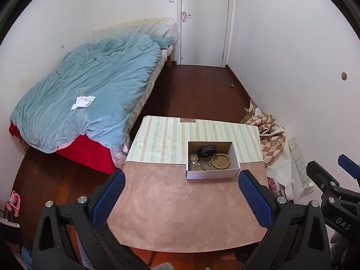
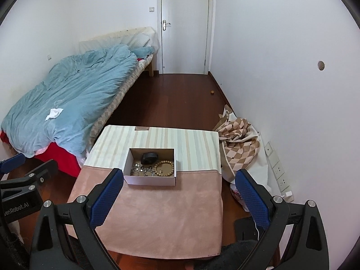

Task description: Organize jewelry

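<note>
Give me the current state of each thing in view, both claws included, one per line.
left claw: open, empty, above the pink mat
right claw: open, empty
box: open-topped, upright on the table, holding jewelry
wooden bead bracelet: lying flat in the box
black band: at the box's far side
metal chain pieces: loose heap on the box floor
door: closed

Home bedroom: bed [image 1: 90, 94] with rumpled blue duvet [image 2: 65, 94] against wall, closed white door [image 1: 203, 20], dark wood floor [image 2: 175, 99], checked fabric, possibly blanket [image 2: 238, 141], heaped by wall.
</note>
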